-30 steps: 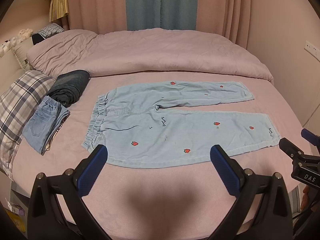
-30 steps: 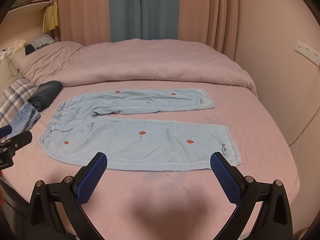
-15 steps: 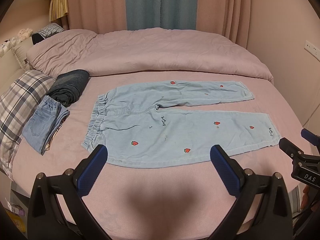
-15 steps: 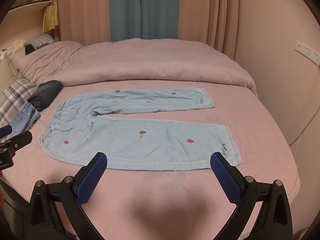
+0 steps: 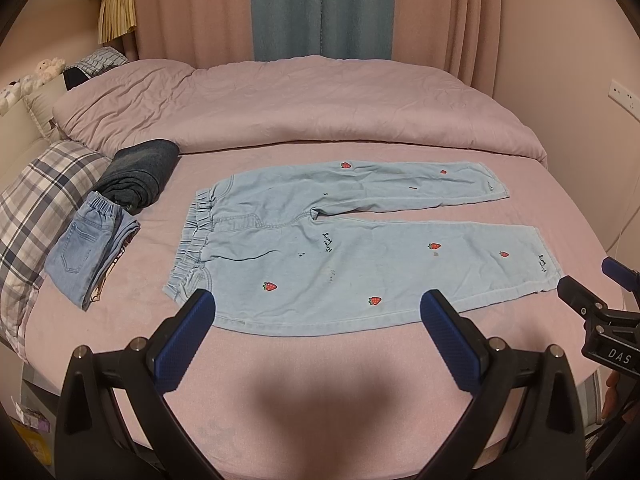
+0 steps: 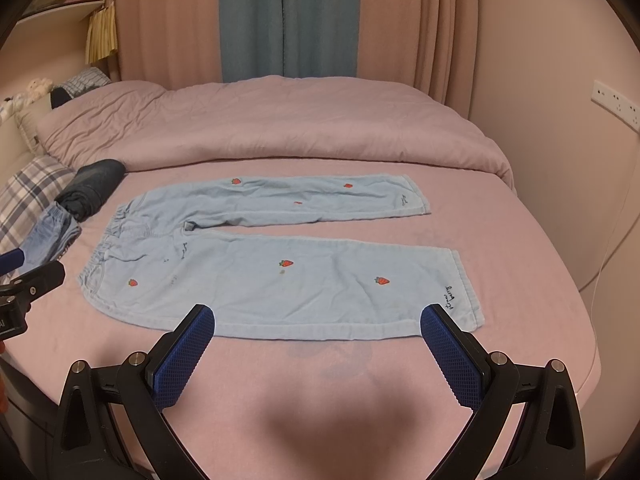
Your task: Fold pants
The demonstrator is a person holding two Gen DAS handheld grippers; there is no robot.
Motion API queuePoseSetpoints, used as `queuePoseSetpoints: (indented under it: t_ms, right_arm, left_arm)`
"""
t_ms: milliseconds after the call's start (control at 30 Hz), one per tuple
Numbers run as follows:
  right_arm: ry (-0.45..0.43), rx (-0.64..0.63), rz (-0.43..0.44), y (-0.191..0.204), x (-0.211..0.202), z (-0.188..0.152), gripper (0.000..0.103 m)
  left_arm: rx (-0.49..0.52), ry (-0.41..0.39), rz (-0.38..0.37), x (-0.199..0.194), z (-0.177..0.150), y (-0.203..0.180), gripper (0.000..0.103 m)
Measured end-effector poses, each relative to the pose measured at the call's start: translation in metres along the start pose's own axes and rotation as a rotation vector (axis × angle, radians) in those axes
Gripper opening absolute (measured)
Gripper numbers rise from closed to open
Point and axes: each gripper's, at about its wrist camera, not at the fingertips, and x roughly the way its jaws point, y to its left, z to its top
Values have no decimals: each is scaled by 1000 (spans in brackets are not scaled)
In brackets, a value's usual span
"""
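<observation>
Pink bedsheet [image 5: 320, 380] covers a wide bed that fills both wrist views, with a bunched pink duvet [image 5: 300, 108] along its far side and pink and teal curtains behind. Flat on that sheet, near the middle, lie the light-blue denim pants with red strawberry patches [image 5: 360, 260], the task's thing: waistband toward the plaid pillow [image 5: 36, 200], both legs spread slightly apart and running away from it, no fold made yet.

Beyond the waistband of the pants, beside the pillow, sit a rolled dark-grey garment [image 5: 138, 176] and a folded blue denim piece [image 5: 86, 256], both clear of the pants.

Both tools hover just short of the near edge of the pants. The left gripper [image 5: 318, 332] is spread wide and empty, nearer the waistband; the right gripper [image 6: 318, 332] is likewise spread and empty, nearer the hem.

A good first fold probably means pinching the near leg at its outer seam, one tool by the waistband and one by the hem, lifting both ends together and laying that leg squarely over the far one, seams matched.

Open sheet surrounds the pants on the near and hem sides; past the far leg the duvet ridge rises, and the near bed edge lies close under the grippers.
</observation>
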Motion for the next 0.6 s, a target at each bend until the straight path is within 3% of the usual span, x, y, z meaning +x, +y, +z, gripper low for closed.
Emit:
queuePoseSetpoints:
  t_ms: [600]
  right_arm:
    - [1, 0, 0, 0, 1, -1, 103]
  left_arm:
    - [-3, 5, -8, 2, -1, 0, 103]
